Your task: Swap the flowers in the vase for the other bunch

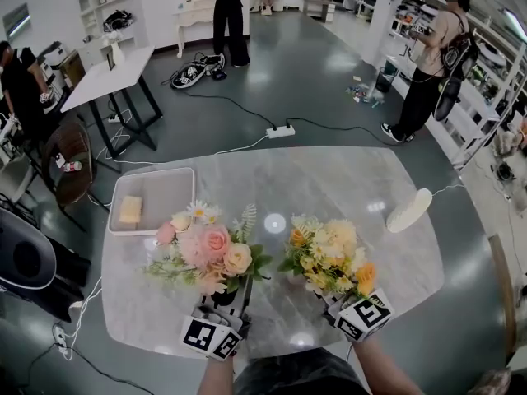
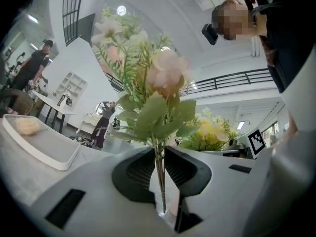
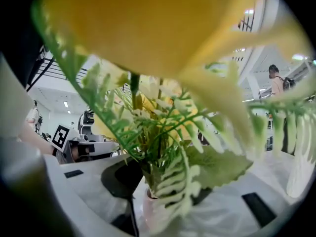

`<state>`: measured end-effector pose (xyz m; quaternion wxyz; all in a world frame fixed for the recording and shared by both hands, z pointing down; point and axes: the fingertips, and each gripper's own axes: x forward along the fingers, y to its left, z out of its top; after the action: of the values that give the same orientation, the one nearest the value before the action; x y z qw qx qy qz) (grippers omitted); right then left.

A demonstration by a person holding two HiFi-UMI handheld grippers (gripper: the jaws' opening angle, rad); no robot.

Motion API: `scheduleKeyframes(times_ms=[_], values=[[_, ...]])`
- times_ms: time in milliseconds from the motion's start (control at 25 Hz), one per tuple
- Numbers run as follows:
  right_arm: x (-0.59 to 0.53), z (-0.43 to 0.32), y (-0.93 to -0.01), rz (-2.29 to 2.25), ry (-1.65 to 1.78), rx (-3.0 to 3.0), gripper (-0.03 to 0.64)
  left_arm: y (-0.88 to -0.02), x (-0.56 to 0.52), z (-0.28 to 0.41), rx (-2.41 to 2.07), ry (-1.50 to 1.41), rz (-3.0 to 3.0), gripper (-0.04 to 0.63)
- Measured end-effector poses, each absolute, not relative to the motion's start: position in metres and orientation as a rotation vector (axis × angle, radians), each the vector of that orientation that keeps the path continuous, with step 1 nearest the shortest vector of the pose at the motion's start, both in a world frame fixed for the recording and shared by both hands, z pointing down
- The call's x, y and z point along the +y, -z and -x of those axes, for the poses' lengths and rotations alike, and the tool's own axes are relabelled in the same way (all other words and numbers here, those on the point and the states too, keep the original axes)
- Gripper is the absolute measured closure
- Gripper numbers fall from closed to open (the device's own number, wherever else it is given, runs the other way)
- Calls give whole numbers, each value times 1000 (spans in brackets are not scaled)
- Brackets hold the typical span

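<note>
Pink bunch (image 1: 210, 249) upright, stems pinched in L claw (image 2: 159, 158); yellow bunch (image 1: 331, 257) beside it, in pale vase (image 3: 150, 207).

No writing can be read; only coded square markers show.

No word, brand or number is legible in any view. The only signs are black-and-white square patterns. In the head view they stand on the left claw's marker cube (image 1: 210, 336) at the near edge of the surface (image 1: 329, 188), and on the right claw's marker cube (image 1: 366, 313) to its right. One square marker (image 2: 257, 141) shows at the right of the left gripper view, and a second marker (image 3: 60, 137) at the left of the right gripper view.
</note>
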<state>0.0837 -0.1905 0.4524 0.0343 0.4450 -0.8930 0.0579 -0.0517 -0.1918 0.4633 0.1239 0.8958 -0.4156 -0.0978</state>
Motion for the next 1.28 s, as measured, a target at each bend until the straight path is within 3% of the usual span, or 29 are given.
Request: scheduleKeyframes(times_ms=[1280], values=[[-178, -90, -452, -1305, -161, -2682, 423, -461, -182, 49, -1213, 298, -2568, 528]])
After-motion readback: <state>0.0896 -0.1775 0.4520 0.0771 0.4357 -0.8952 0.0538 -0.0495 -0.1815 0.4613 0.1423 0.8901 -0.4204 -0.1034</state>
